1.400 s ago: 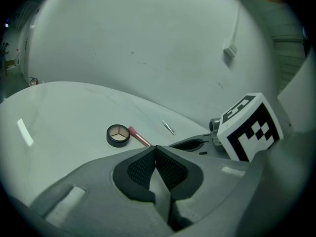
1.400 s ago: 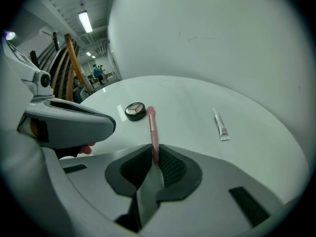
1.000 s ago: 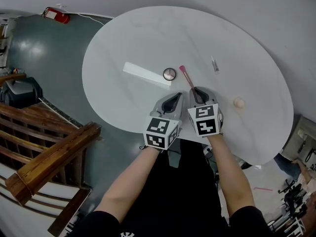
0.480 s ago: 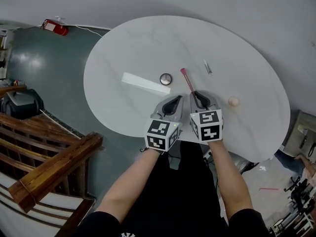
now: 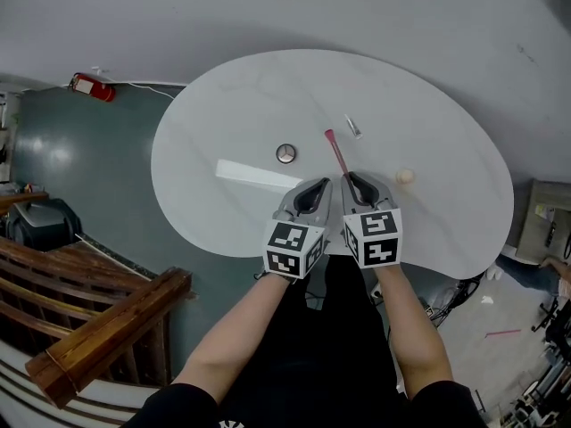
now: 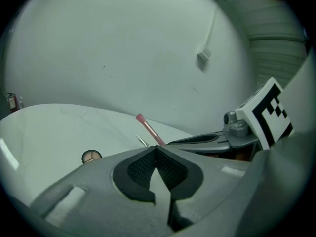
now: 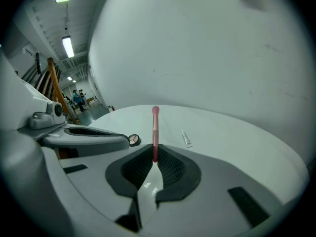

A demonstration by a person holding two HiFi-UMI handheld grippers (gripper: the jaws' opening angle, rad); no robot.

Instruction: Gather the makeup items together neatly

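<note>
My right gripper [image 7: 155, 158] was clamped on the tail end of the pink makeup brush [image 7: 155, 132], and that thin hold was my main worry. Only the last bit of handle sat between the pads, so the long shaft could pivot or slide out if I swung or tipped the tool quickly. The bristle end reached well ahead of the jaws toward the middle of the table [image 5: 250, 96]. Any sideways sweep risked knocking the small tube [image 5: 353, 127] just right of the brush head, or the round compact [image 5: 285, 153] to its left. My left gripper [image 6: 156, 154] was clenched on nothing and rode close beside the right one at the table's near edge, so a careless roll could have bumped the two together and jarred the brush loose.

The brush pointed away from me, straight out of the right jaws. I could not tell whether its tip cleared the surface. The beige sponge [image 5: 405, 176] lay apart toward the right edge, and the long white case [image 5: 257, 176] lay left of the left gripper, near the near edge.
</note>
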